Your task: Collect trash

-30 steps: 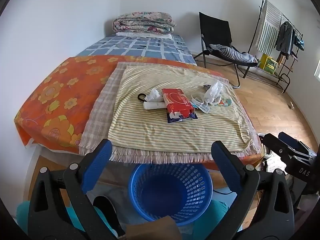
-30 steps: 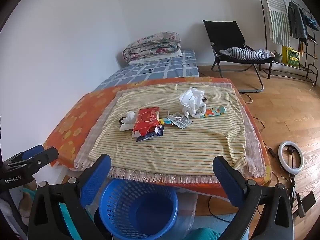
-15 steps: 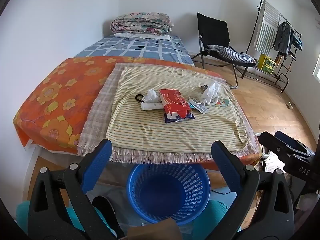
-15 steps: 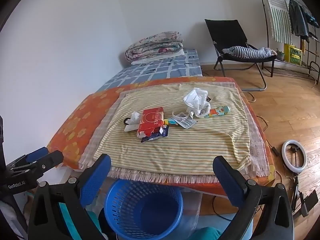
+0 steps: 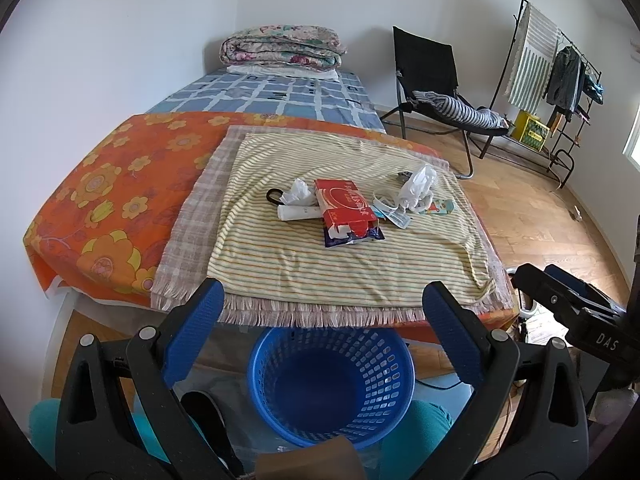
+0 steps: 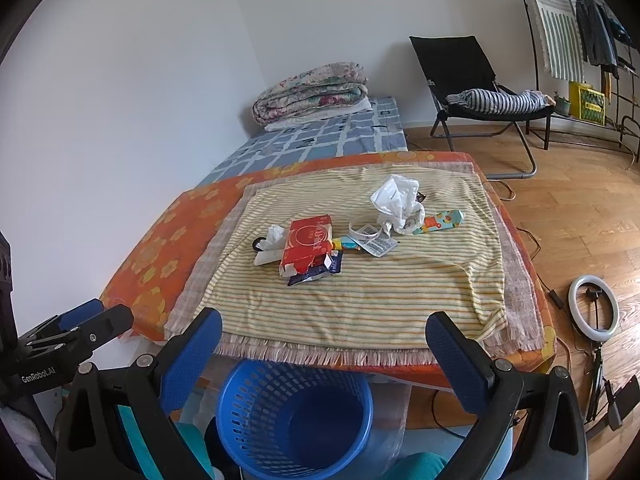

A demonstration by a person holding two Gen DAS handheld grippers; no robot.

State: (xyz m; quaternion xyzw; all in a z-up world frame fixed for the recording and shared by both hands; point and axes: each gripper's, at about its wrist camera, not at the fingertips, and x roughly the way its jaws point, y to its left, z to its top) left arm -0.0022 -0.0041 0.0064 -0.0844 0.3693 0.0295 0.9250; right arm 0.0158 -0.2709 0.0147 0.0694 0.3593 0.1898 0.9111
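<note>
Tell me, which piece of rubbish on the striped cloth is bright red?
The torn-open red carton in the middle of the pile. The crumpled tissue beside it and the plastic bag are white.

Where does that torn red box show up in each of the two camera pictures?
Left wrist view: the red box lies mid-picture on the striped cloth.
Right wrist view: the red box lies just left of centre.
Shared landmark: the blue basket, low between the fingers in both views.
</note>
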